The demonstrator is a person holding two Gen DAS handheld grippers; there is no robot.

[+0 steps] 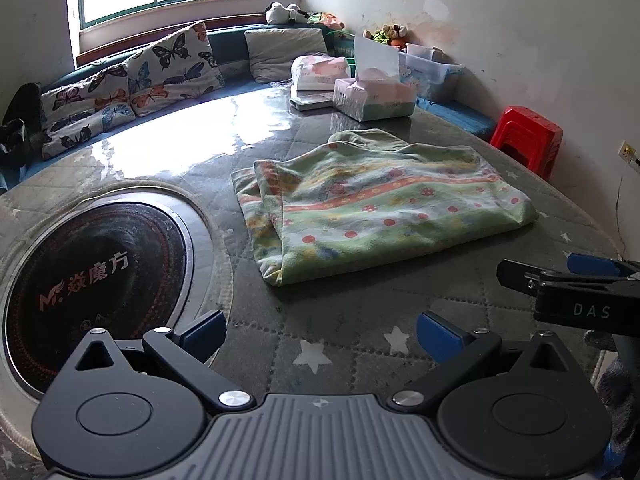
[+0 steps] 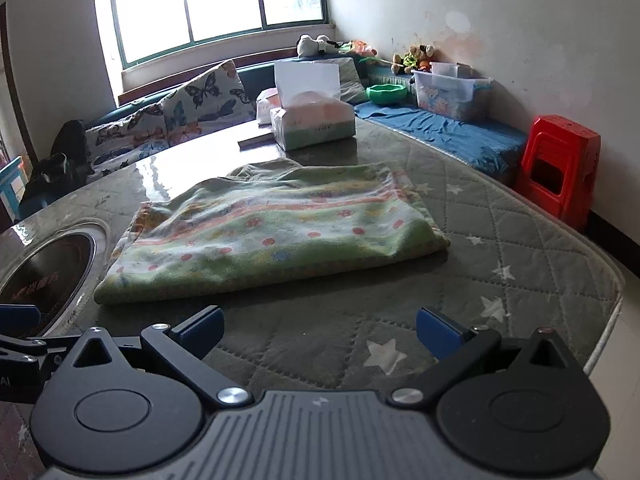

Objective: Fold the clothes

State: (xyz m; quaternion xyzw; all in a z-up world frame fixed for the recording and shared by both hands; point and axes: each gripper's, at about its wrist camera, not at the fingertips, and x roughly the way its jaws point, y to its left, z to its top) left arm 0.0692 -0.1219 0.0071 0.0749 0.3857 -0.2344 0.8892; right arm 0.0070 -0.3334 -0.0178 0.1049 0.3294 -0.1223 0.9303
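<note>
1. The folded green cloth [image 2: 272, 232] — flower-printed with orange bands — lies flat in the middle of the worktop [image 2: 520, 232], its folded edge toward the near edge and its loose layers stacked at the left end.
2. A band of bare quilted cover runs between the cloth and the near edge; more open cover lies to the right, up to the rounded right corner.
3. The left hand-held gripper [image 1: 320, 332] hovers over that near band with its jaws spread wide, nothing between them.
4. The right hand-held gripper [image 2: 320, 330] is likewise wide open and empty, just beside the left one.
5. A round inset burner [image 1: 92, 280] sits close to the cloth's left end.
6. Tissue packs [image 2: 314, 122] stand behind the cloth toward the far edge.
7. A red stool [image 2: 560, 164] stands off the right edge.
</note>
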